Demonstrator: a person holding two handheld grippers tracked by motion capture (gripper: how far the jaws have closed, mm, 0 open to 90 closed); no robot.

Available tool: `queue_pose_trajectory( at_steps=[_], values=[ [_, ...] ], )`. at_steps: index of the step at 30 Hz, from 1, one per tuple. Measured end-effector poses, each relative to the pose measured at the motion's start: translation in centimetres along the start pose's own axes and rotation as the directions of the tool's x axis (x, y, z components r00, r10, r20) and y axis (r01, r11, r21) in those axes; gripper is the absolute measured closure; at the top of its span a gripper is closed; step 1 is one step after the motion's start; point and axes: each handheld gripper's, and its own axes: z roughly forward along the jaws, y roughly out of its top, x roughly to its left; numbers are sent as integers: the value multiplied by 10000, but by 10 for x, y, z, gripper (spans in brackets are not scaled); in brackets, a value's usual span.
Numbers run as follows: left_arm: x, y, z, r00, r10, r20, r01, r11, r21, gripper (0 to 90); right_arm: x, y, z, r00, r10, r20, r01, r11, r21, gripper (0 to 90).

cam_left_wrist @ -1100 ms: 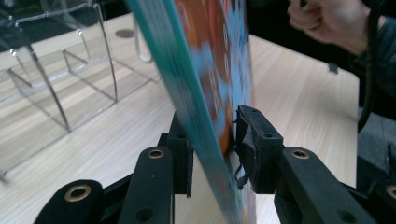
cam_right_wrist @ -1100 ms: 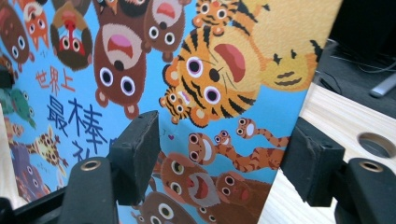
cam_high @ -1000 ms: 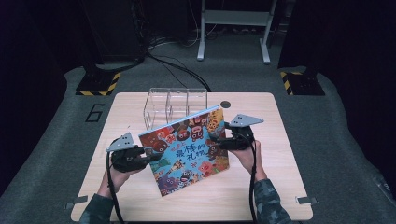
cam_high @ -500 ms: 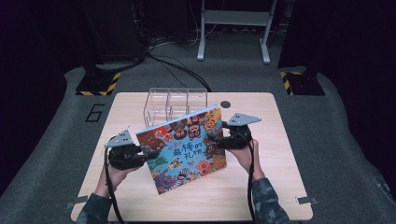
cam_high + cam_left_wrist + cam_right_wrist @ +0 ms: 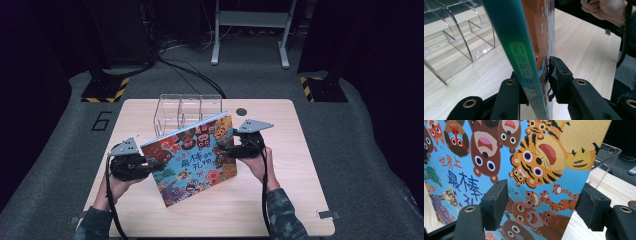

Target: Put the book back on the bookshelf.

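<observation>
Picture book (image 5: 192, 157) is up on edge on the desk (image 5: 300, 150), just in front of the clear organizer (image 5: 187, 107), not in a slot yet. Left tongs (image 5: 541, 82) just squeezed tighter onto its spine; right tongs (image 5: 541, 205) sit apart, straddling the far edge without pinching. I'd say halfway.

Wooden table (image 5: 300, 200), clear organizer (image 5: 187, 112), book (image 5: 192, 157)
</observation>
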Motion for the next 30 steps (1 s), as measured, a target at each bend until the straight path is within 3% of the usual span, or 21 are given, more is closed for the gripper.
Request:
queue_pose_trajectory(
  at_steps=[3, 9, 19, 30],
  values=[
    [0, 3, -2, 9998, 183, -30, -183, 9997, 142, 695, 0, 0, 1, 10000, 1, -40, -1, 10000, -13, 306],
    [-1, 19, -13, 9997, 233, 52, -230, 9982, -557, 686, 1, 1, 3, 9998, -96, -158, 96, 10000, -1, 318],
    [-4, 41, -14, 9970, 748, -217, -752, 9970, -165, 666, 3, 2, 6, 9998, -42, -178, 42, 10000, 0, 306],
    [-2, 56, -9, 9952, 981, 39, -981, 9948, 278, 668, 4, 2, 7, 9998, -6, -184, 6, 10000, -2, 303]
  ],
)
